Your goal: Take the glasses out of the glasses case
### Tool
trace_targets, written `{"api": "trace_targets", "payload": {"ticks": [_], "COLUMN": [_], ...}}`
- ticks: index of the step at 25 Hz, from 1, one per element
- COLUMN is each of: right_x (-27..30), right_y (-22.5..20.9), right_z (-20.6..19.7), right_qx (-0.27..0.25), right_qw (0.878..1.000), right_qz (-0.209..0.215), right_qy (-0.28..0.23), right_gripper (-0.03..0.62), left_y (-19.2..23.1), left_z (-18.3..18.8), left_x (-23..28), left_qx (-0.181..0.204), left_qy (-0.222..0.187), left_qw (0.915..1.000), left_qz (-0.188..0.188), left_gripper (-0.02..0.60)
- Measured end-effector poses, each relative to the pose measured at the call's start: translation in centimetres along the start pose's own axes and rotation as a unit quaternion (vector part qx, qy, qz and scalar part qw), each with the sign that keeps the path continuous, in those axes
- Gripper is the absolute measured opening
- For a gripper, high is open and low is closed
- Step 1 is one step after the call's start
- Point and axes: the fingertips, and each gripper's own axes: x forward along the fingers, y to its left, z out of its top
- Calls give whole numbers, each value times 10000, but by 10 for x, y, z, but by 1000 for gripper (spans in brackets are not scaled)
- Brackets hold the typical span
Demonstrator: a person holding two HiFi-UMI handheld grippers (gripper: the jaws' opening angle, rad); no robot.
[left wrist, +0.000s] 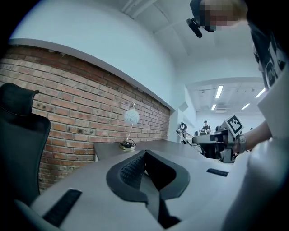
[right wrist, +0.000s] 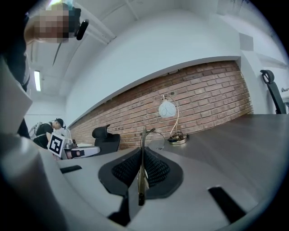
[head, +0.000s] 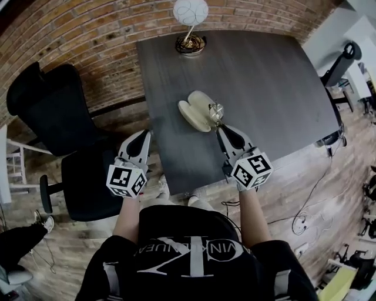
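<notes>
R gripper (head: 221, 127) fingers pinch glasses (head: 216, 111) by one arm, lenses past tips. Open case (head: 197, 110) just beyond. L gripper (head: 146, 134) fingers pressed together, nothing btwn.

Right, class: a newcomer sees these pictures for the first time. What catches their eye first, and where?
Most striking is the right claw shut on a pair of glasses, at the right end of the open cream case in the middle of the dark table. The left claw is shut and empty by the table's left edge, and a round white lamp stands at the far edge.
</notes>
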Motion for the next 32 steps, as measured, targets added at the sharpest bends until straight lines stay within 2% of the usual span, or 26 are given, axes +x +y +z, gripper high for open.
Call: {"api": "trace_targets", "payload": {"ticks": [12, 32], "right_x": [-36, -97], "right_y": [13, 21], "right_z": [0, 3], "right_qx": [77, 190], "right_qw": [9992, 9975], "right_qz": [341, 510], "right_qy": [-198, -459], "right_gripper": [35, 35], "left_y": [-26, -74], "left_z": [3, 9], "left_x": [-38, -75], "left_qx": [81, 178], "left_qy": [-188, -431], "left_qw": [9990, 9969], "left_qz": [404, 627], "left_gripper": [15, 15]}}
